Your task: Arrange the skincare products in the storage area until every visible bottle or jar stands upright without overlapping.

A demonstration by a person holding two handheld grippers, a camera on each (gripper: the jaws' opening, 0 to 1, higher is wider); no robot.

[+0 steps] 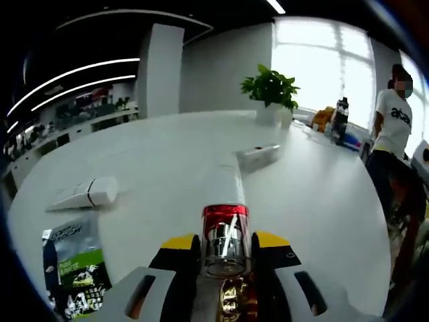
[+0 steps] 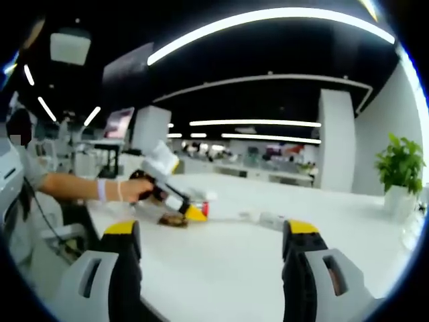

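Bottle clamped between left tool jaws, pointing forward over table; right tool wide, unloaded.

Table: bears all items listed.
Bottle: between the left gripper jaws, lying along the view.
Tube: left of bottle, flat on table.
Sachet: nearer than tube, at left.
Small box: beyond bottle.
Potted plant: far edge, behind small box.
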